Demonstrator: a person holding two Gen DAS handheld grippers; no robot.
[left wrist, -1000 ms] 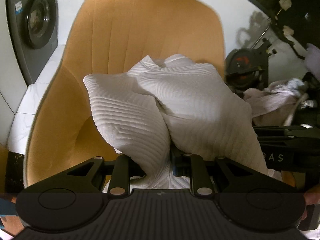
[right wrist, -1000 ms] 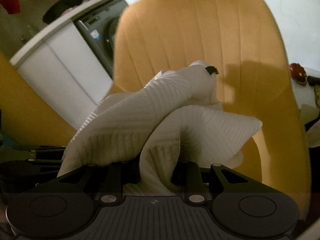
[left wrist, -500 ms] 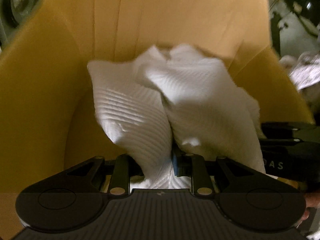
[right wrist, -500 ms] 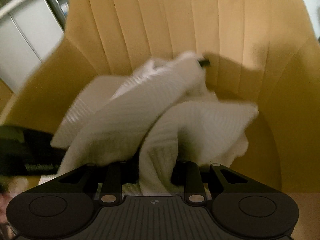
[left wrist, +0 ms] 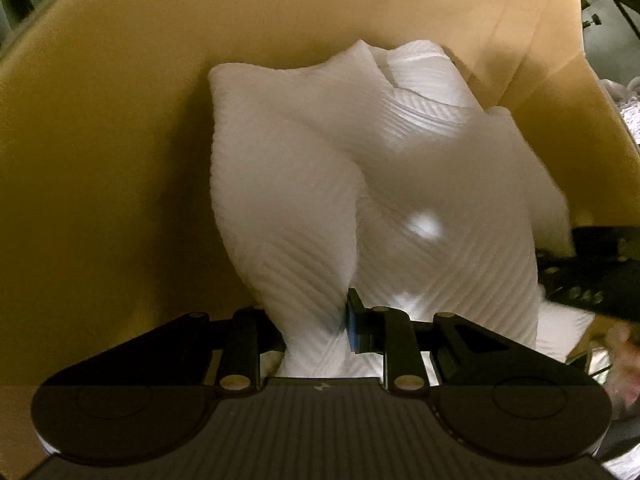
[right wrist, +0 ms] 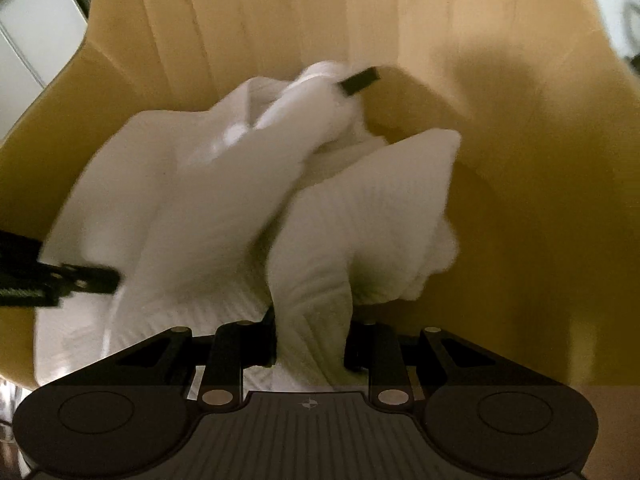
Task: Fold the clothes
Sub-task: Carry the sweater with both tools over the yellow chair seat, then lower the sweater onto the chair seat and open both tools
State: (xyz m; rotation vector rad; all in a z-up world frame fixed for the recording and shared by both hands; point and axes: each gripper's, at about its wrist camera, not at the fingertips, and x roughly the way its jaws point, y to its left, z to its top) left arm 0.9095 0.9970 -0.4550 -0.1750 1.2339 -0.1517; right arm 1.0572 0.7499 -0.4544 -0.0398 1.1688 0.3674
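Left wrist view: the left gripper (left wrist: 316, 320) has its fingers clenched on a bunched edge of the white ribbed garment (left wrist: 320, 184), which runs forward from them toward the backrest of the mustard upholstered chair (left wrist: 100, 152); the right gripper (left wrist: 588, 272) enters at the right margin. Right wrist view: the right gripper (right wrist: 310, 344) likewise has its fingers clamped on a fold of the garment (right wrist: 224, 184), its black label (right wrist: 360, 82) farthest away; bare seat lies to the right, the likely room for laying it down.

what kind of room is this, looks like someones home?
Probably a home, perhaps a laundry corner, though little shows. A mustard upholstered chair fills both views, pale cabinet doors stand behind it, and both grippers, left and right, clamp a white ribbed garment.
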